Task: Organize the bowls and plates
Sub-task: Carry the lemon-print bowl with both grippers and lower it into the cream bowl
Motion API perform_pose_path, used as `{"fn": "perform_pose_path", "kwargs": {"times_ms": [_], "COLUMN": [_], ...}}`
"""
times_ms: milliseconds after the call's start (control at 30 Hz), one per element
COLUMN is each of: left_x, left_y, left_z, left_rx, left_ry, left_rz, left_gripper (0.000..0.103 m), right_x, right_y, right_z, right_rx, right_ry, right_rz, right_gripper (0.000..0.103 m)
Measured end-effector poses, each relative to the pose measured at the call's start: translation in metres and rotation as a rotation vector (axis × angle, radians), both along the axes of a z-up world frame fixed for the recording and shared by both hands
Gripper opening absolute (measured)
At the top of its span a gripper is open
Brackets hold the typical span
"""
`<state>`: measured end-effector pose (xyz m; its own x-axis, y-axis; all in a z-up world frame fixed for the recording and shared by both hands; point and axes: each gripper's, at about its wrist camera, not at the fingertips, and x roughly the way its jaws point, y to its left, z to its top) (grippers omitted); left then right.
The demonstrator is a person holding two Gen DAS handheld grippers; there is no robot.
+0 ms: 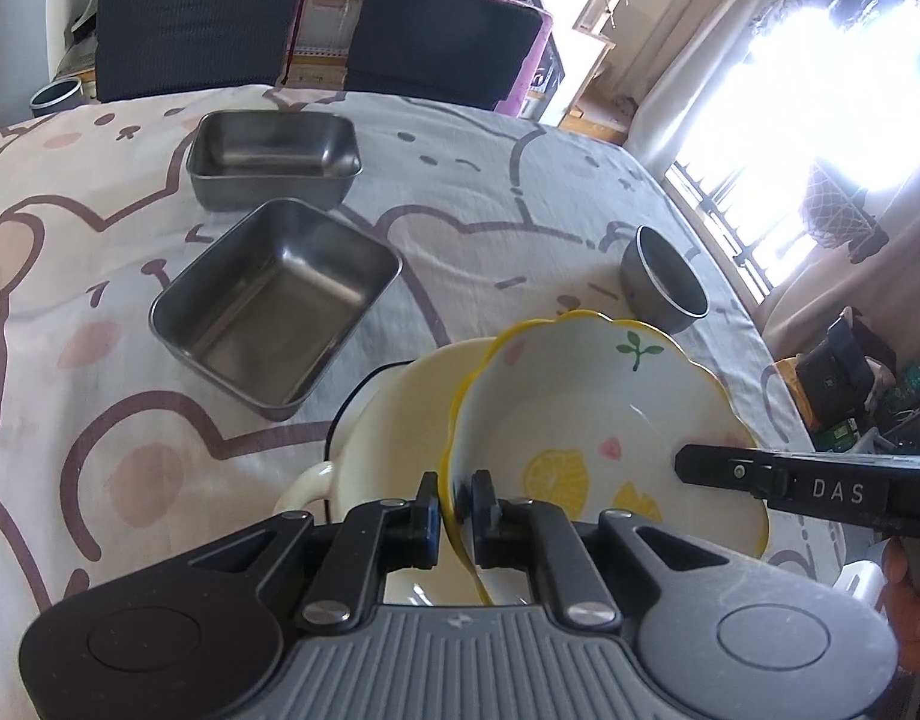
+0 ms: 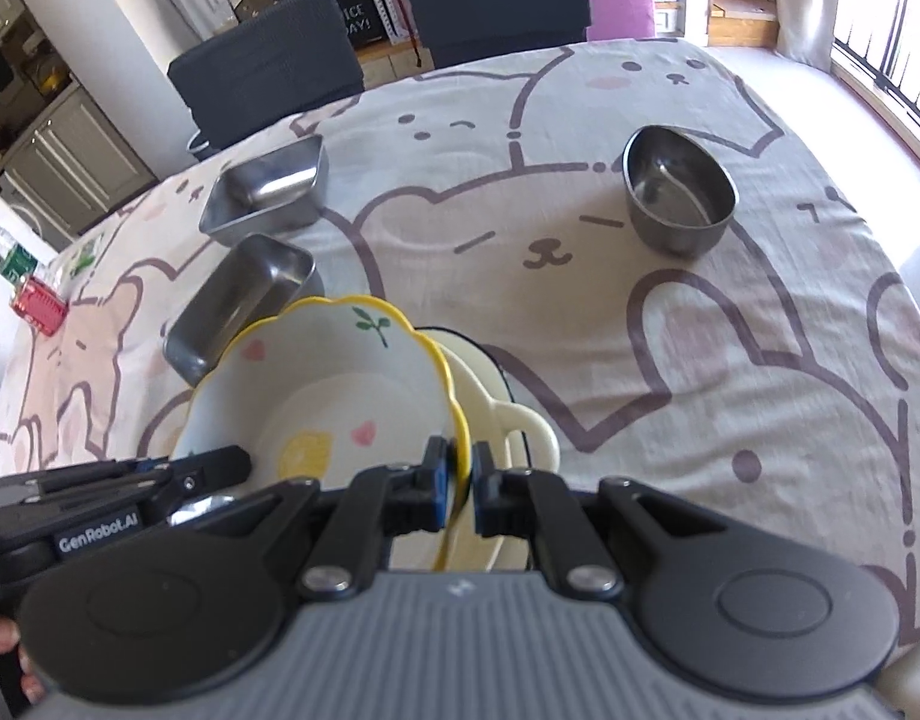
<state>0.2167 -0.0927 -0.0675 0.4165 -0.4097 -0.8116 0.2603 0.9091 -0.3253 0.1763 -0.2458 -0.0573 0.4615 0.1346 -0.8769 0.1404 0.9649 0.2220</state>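
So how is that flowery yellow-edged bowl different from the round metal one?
The flowery bowl is white ceramic with a wavy yellow rim and painted lemons and hearts; the round metal bowl is plain grey steel with a smooth rim. The flowery bowl is wider, tilted and gripped at its rim by both grippers; the metal bowl stands alone on the tablecloth. Both are empty.

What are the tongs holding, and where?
Both hold the flower bowl by its yellow rim: left tongs on one side, right tongs on the opposite side.

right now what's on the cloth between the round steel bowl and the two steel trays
Nothing: between the round steel bowl and the two steel trays only bare bear-print tablecloth shows, clearest in the right wrist view.
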Motion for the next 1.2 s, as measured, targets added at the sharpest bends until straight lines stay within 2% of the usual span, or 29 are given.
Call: {"fn": "perform_pose_path", "kwargs": {"times_ms": [167,367,833,1200], "left_x": [0.002,0.002,0.005,0.004], "left_y": [0.003,-0.005,-0.014,-0.021], "left_z": [-0.009,-0.021,-0.033,-0.038], "left_rx": [0.009,0.045,0.097,0.179], "left_ry": [0.022,0.042,0.062,0.017], "left_rz": [-0.009,-0.027,-0.071,-0.156], "left_gripper": [0.012,0.015,0.017,0.019], "right_x": [0.005,0.009,0.014,0.019], "right_y": [0.003,0.009,0.011,0.015], "right_z": [-0.007,-0.01,-0.018,-0.025], "right_rx": [-0.001,-0.052,-0.107,-0.134], "right_ry": [0.026,0.05,0.086,0.106], "right_rz": [0.02,0.033,0.066,0.1], "right_gripper": [0.009,0.009,0.009,0.008]}}
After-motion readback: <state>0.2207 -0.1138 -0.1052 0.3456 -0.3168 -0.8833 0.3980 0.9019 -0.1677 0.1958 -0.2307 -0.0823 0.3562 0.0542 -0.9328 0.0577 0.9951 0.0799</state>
